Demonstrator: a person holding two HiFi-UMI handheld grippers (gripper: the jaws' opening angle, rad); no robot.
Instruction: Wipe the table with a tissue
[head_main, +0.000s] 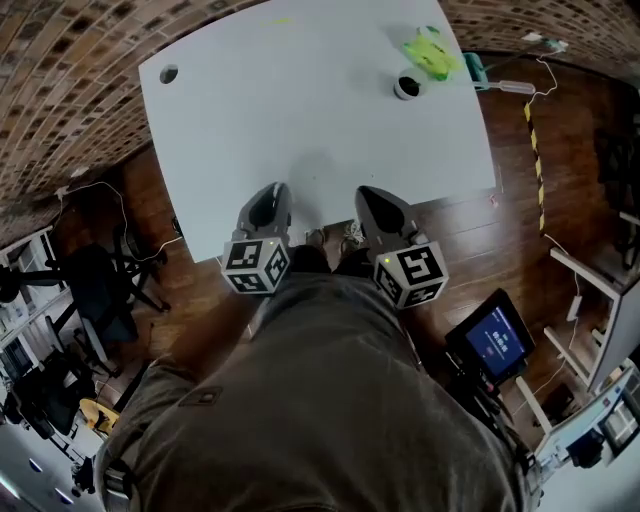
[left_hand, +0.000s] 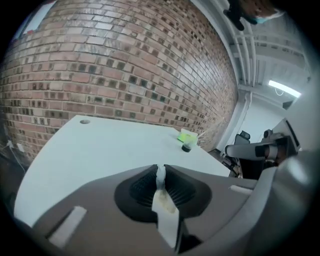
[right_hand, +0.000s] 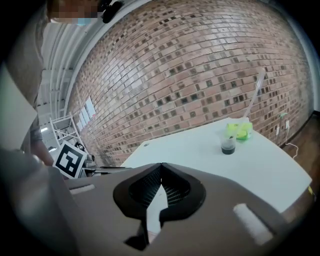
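Observation:
A white table (head_main: 300, 110) stands in front of me. At its far right corner lies a green tissue pack (head_main: 432, 52) (left_hand: 187, 135) (right_hand: 239, 130). A small dark-filled cup (head_main: 408, 86) (left_hand: 186, 147) (right_hand: 228, 146) stands just in front of the pack. My left gripper (head_main: 273, 190) (left_hand: 160, 168) and right gripper (head_main: 366, 192) (right_hand: 161, 165) hover side by side at the table's near edge, far from the pack. Both have their jaws closed tip to tip. Only a pale sliver shows in the gap lower down, and I see nothing held.
A cable hole (head_main: 168, 73) sits at the table's far left corner. A brick wall (left_hand: 125, 65) rises behind the table. Office chairs (head_main: 95, 285) stand at the left. A lit screen (head_main: 495, 340) and cables (head_main: 545, 80) lie on the wooden floor to the right.

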